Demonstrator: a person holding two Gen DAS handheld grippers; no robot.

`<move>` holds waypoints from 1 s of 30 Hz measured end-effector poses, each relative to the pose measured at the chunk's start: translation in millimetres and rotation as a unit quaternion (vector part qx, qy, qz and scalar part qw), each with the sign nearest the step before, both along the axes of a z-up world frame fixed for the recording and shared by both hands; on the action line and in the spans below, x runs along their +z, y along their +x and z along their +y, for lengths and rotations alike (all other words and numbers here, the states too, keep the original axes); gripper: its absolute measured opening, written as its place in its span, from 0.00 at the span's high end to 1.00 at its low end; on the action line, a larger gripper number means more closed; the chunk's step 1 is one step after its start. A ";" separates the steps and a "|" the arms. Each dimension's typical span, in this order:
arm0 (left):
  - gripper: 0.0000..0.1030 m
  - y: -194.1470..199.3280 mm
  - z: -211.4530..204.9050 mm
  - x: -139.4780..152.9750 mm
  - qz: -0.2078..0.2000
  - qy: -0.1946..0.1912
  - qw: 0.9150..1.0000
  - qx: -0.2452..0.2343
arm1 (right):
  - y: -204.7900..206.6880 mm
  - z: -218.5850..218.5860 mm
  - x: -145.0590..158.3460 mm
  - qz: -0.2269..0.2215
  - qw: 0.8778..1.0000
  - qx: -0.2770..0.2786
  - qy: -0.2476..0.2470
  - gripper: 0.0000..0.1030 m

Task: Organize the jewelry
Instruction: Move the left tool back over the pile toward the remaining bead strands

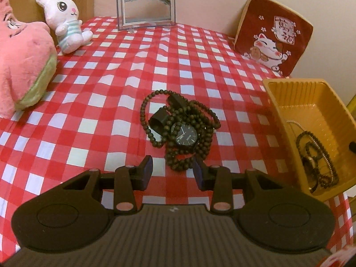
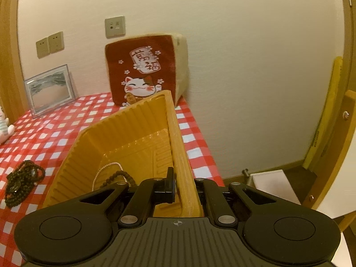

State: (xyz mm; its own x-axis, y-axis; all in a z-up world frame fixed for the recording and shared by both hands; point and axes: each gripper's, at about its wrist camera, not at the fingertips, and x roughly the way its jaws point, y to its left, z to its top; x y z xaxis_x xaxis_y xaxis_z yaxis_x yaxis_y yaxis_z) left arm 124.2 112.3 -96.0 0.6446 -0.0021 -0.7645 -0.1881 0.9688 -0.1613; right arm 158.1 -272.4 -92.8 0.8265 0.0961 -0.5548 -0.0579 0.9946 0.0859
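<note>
A heap of dark bead strings point(image 1: 187, 122) lies on the checked cloth with a black watch point(image 1: 185, 136) tangled in it. My left gripper point(image 1: 174, 172) hovers open just in front of the heap, nothing between its fingers. The same bead heap point(image 2: 21, 183) shows at the far left of the right wrist view. My right gripper point(image 2: 184, 189) is shut on the right wall of the yellow tray point(image 2: 175, 146), one finger inside and one outside. Dark beads point(image 2: 118, 175) and a pale chain point(image 2: 106, 166) lie in the tray; the yellow tray point(image 1: 287, 111) also sits right of the left gripper.
A pink plush point(image 1: 20, 66) and a white rabbit plush point(image 1: 66, 22) sit at the left. A glass frame point(image 1: 145, 6) stands at the back wall and a red cat cushion point(image 1: 273, 35) leans at the back right. The table edge runs just right of the tray.
</note>
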 end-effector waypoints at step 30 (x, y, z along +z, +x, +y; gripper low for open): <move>0.66 28.8 2.2 -25.0 0.020 0.015 0.999 -0.022 | 0.5 -4.4 -2.5 0.013 1.000 -0.015 -0.003 0.95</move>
State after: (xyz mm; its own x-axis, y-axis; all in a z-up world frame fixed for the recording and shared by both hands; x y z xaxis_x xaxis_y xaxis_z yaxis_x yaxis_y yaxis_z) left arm 153.0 114.5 -121.1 0.6130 -0.0061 -0.7901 -0.1518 0.9804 -0.1253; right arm 158.6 -276.7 -95.2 0.8141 0.0675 -0.5768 -0.0255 0.9964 0.0807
